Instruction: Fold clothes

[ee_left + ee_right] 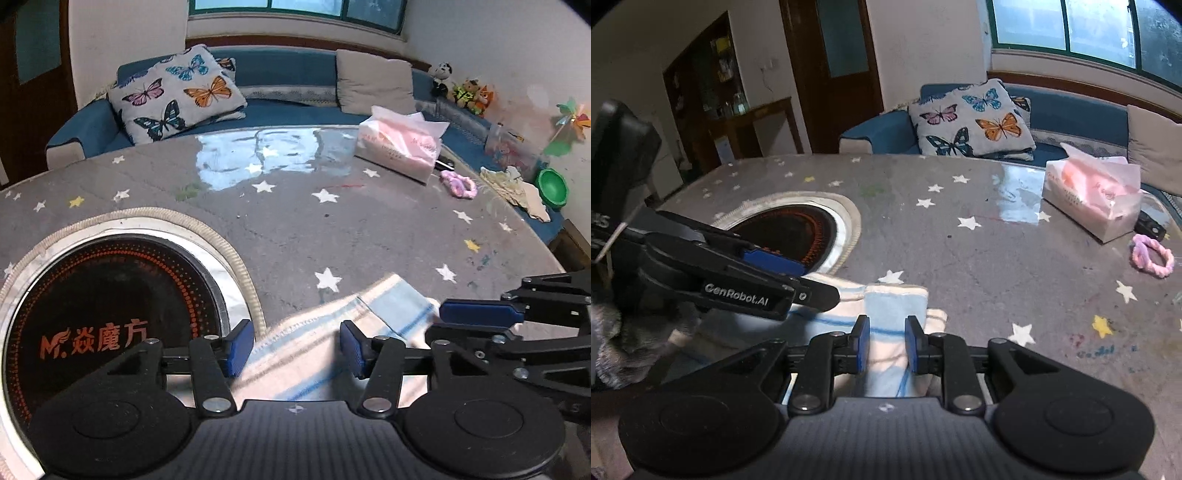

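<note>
A small white and pale blue striped cloth (pixel 317 347) lies partly folded at the near edge of the grey star-print table (pixel 332 229). My left gripper (pixel 297 347) is open, its jaws wide apart over the cloth. In the right wrist view the cloth (pixel 894 306) has a folded-up blue flap. My right gripper (pixel 885 347) straddles that flap with its blue pads (pixel 862 341) close against it. The left gripper's fingers (pixel 775 269) reach in from the left over the cloth's far edge. The right gripper also shows in the left wrist view (pixel 480 314) at the cloth's right end.
A round black induction cooktop (pixel 110 317) is set into the table at the left. A pink tissue pack (pixel 400 146) and a pink hair tie (pixel 460 184) lie at the far right. A blue sofa with a butterfly cushion (pixel 173 94) stands behind the table.
</note>
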### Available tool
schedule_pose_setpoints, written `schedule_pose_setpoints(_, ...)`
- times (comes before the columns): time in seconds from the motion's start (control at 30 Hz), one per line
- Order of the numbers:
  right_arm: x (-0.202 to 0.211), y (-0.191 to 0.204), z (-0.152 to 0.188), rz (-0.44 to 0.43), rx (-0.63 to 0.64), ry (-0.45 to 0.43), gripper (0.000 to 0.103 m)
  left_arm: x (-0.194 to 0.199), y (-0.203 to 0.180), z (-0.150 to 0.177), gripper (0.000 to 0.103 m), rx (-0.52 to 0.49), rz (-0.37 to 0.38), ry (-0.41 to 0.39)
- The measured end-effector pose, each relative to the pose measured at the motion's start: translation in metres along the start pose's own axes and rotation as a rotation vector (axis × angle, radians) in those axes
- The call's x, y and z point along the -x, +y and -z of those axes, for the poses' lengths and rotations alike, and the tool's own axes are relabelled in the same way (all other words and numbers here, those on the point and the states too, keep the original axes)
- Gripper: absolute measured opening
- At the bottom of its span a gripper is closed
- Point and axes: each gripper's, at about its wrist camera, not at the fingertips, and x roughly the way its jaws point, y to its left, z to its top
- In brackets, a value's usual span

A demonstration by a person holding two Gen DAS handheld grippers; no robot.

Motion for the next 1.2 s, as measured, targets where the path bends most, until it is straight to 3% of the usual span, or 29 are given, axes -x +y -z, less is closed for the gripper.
schedule_pose_setpoints(0.3,0.057,0.033,0.035,-0.055,0.056,-0.008,0.02,0.052,-0.022,0.04,0.057,-0.095,0.113,-0.02)
schedule_pose_setpoints(0.5,0.072,0.037,0.066,-0.037,0.01,0.011,0.02,0.073,-0.03,0.077,0.057,-0.145,0.155,0.007)
schedule_pose_setpoints(0.63,0.071,0.024,0.085,-0.04,-0.103,-0.009,0.019,0.077,-0.033,0.098,0.057,-0.183,0.145,0.024)
schedule_pose_setpoints(0.83,0.089,0.029,0.087,-0.02,-0.089,-0.055,0.019,0.091,-0.023,0.119,0.057,-0.172,0.113,0.017)
schedule_pose_setpoints(1.2,0.087,0.037,0.105,0.038,-0.071,-0.016,0.019,0.101,0.001,0.143,0.058,-0.117,0.064,0.043)
